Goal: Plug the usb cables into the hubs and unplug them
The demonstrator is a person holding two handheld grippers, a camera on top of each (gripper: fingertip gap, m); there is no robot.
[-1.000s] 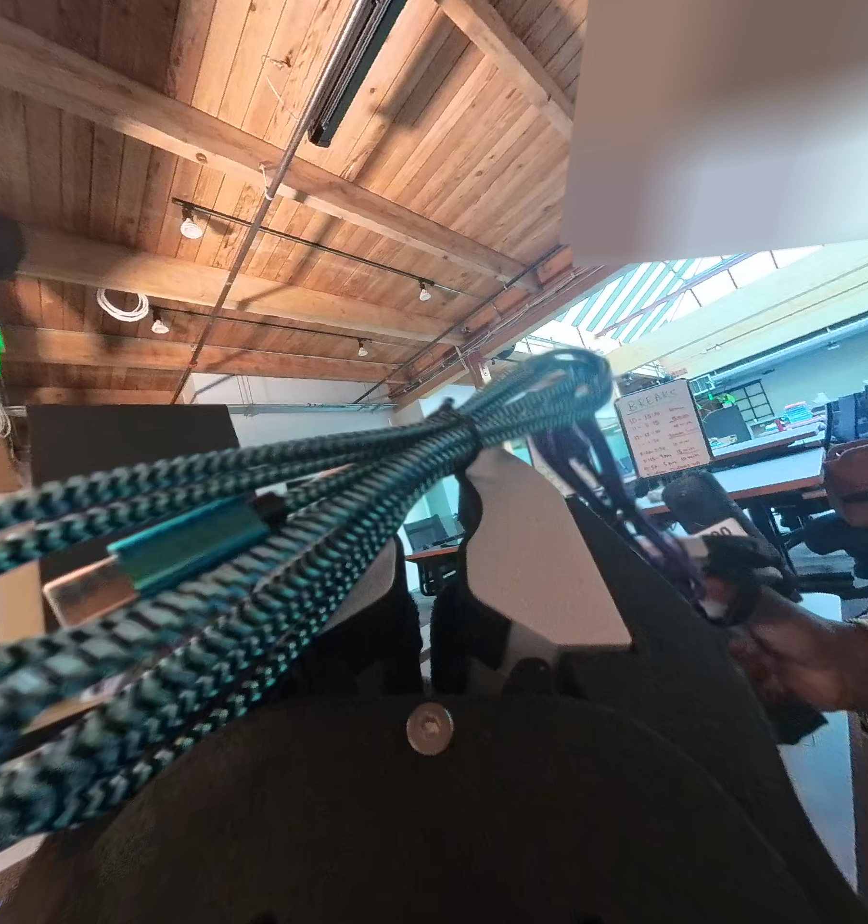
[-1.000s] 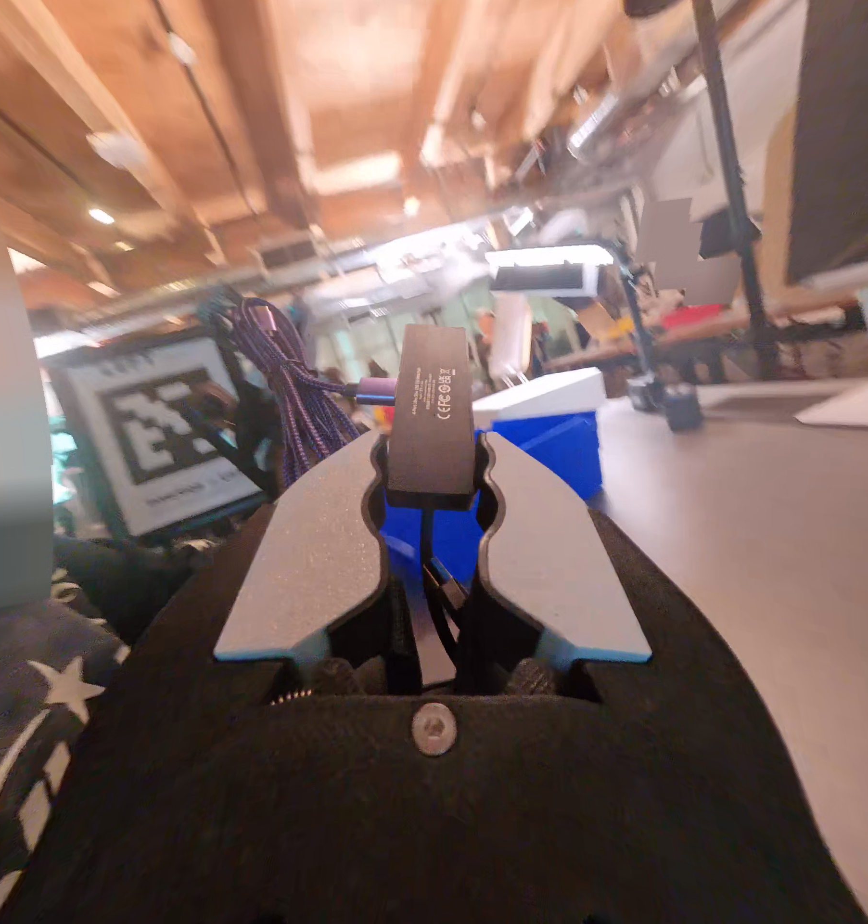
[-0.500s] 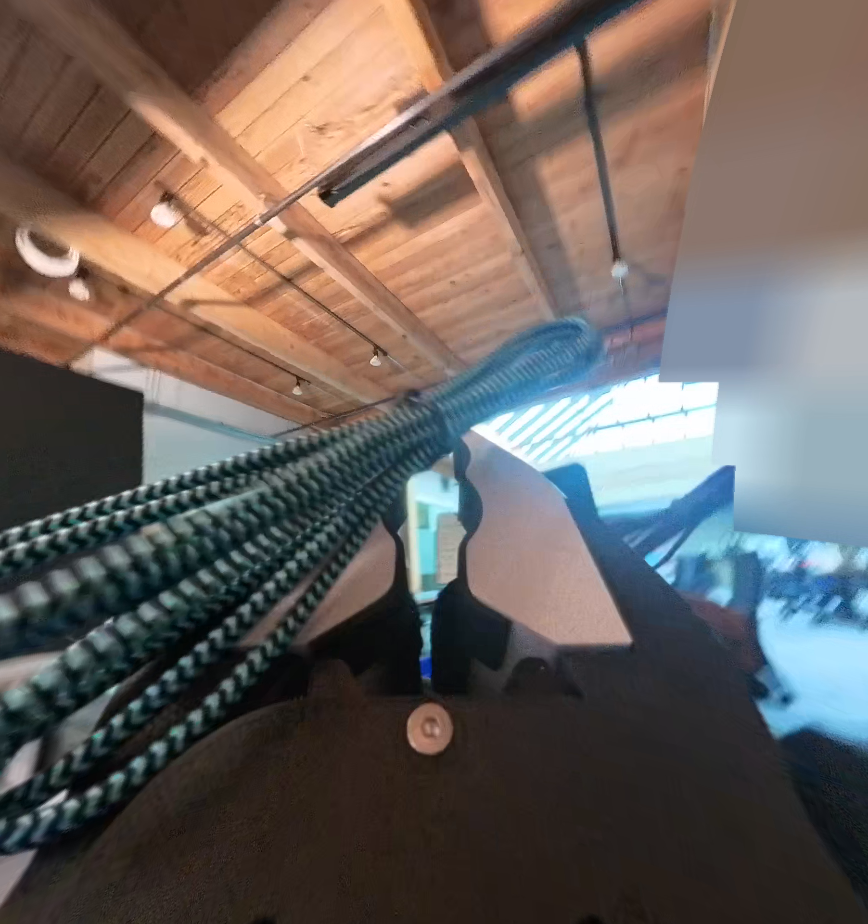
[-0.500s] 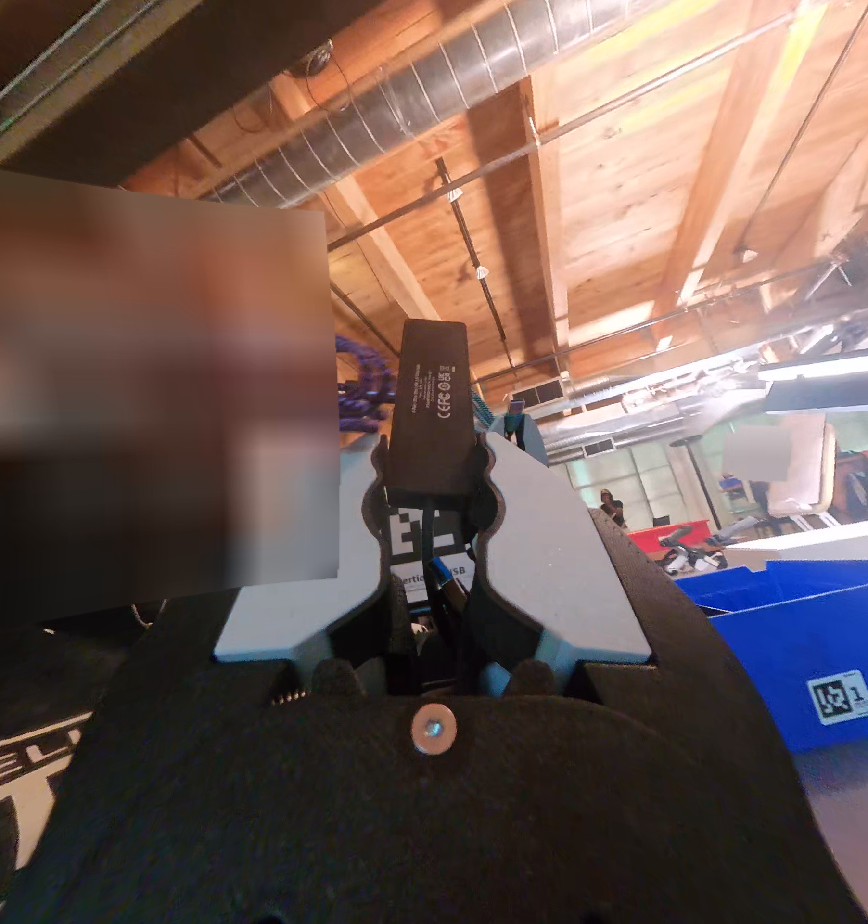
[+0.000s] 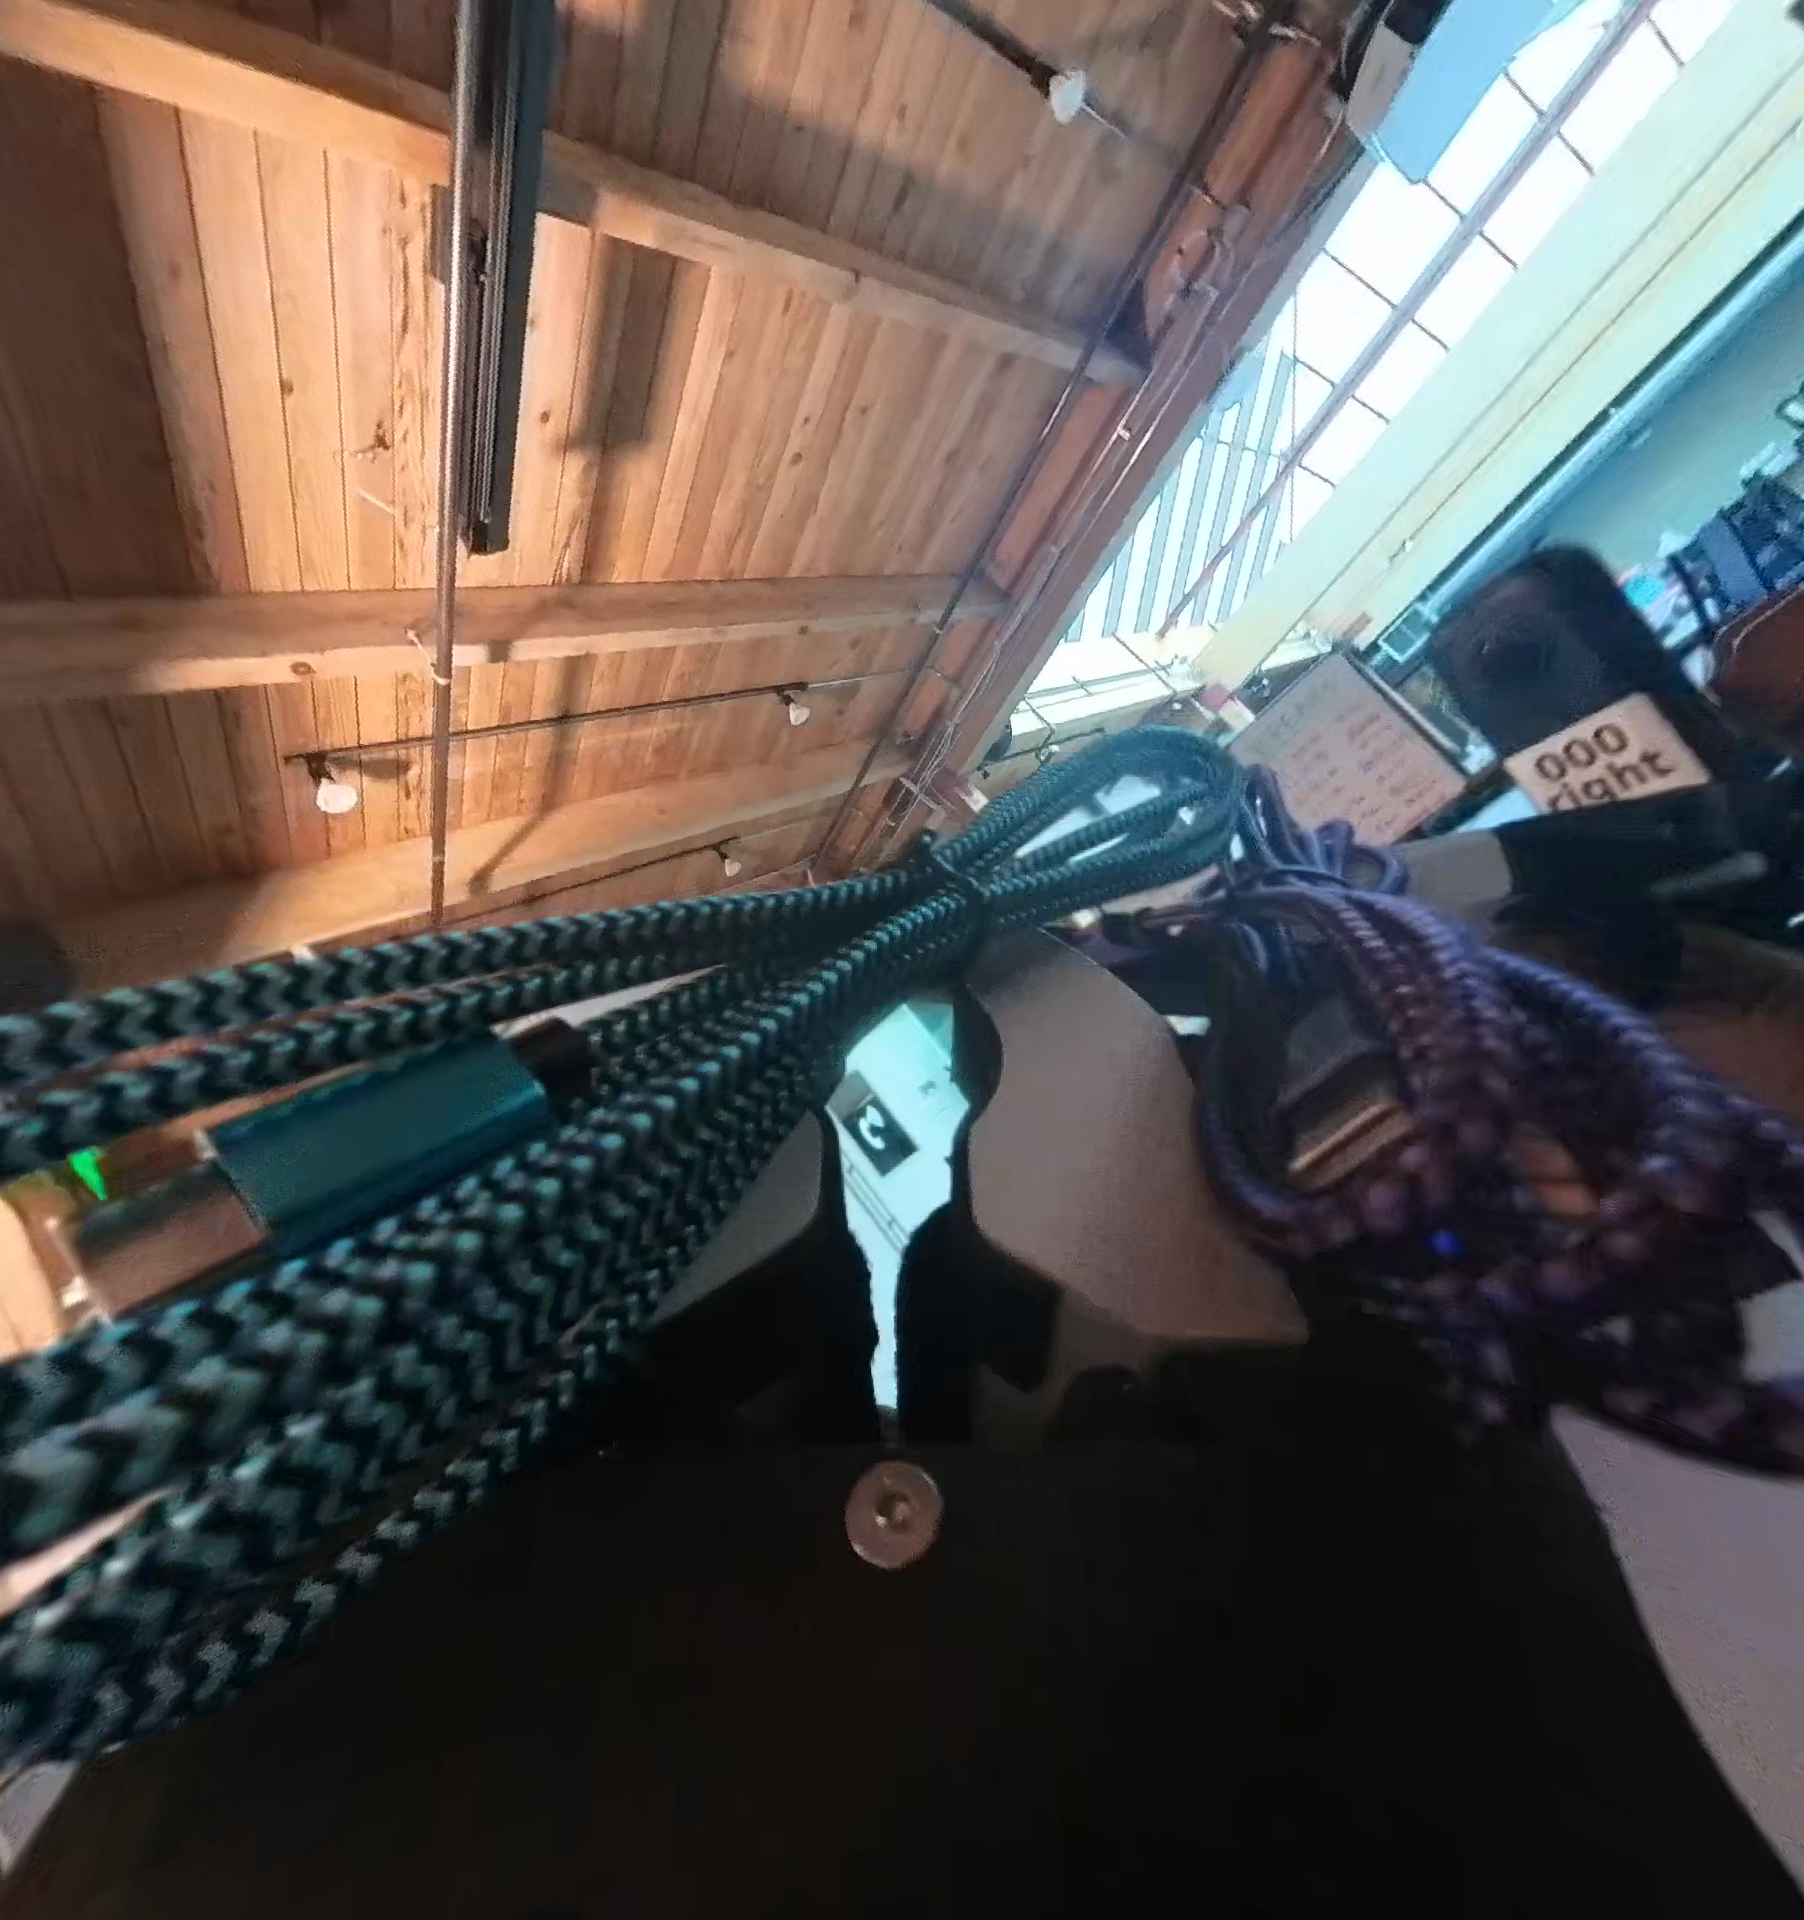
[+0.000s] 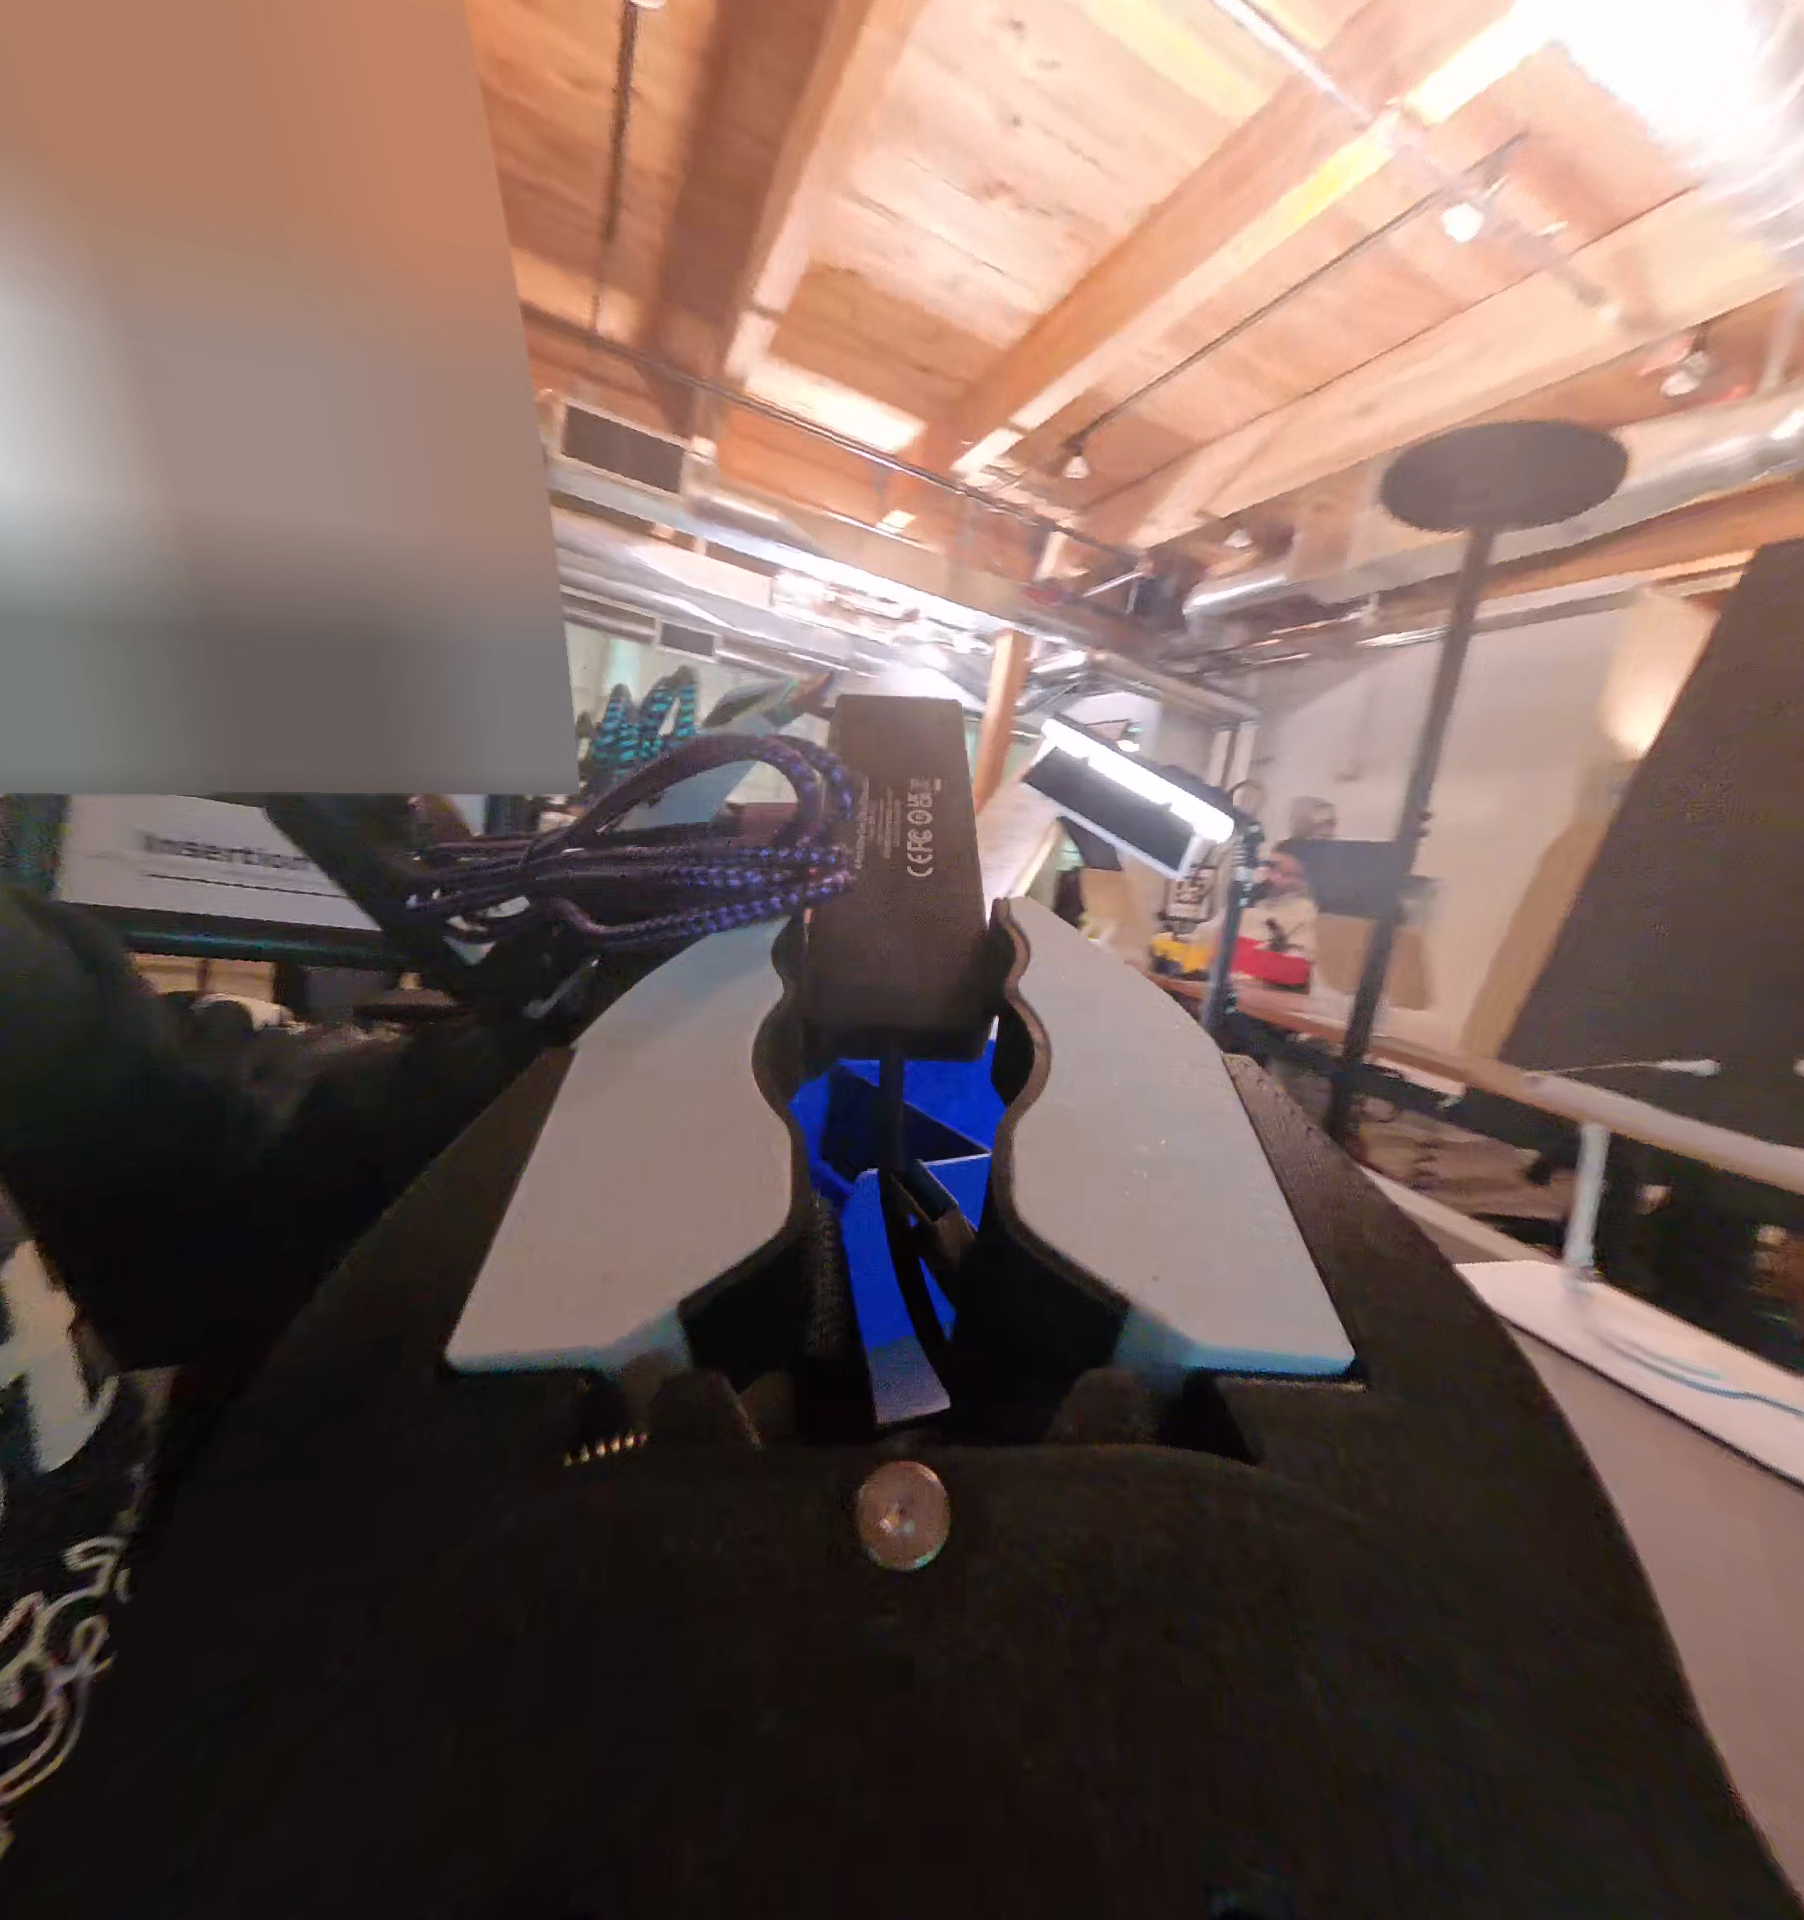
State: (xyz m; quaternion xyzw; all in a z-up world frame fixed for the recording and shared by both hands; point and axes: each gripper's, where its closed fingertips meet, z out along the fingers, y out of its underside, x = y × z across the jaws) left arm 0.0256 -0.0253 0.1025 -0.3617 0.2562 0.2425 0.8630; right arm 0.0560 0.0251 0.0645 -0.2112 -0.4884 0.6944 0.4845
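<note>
The right gripper [image 6: 900, 961] clenched a flat matte-black hub [image 6: 898, 831]; the left gripper's [image 5: 903, 1023] near-closed fingers pinched braided teal cable [image 5: 586, 1049] at their tips.

Black slim hub [image 6: 903, 868] stands upright, its lower end pinched between grey fingers [image 6: 1137, 1143], its thin lead hanging below. Purple braided cable [image 6: 669, 862] is bundled at its left side, seemingly plugged in. Teal-black braided cable [image 5: 565, 1039], tied in a bundle, lies across the other tool, teal metal plug [image 5: 378, 1143] showing.
</note>
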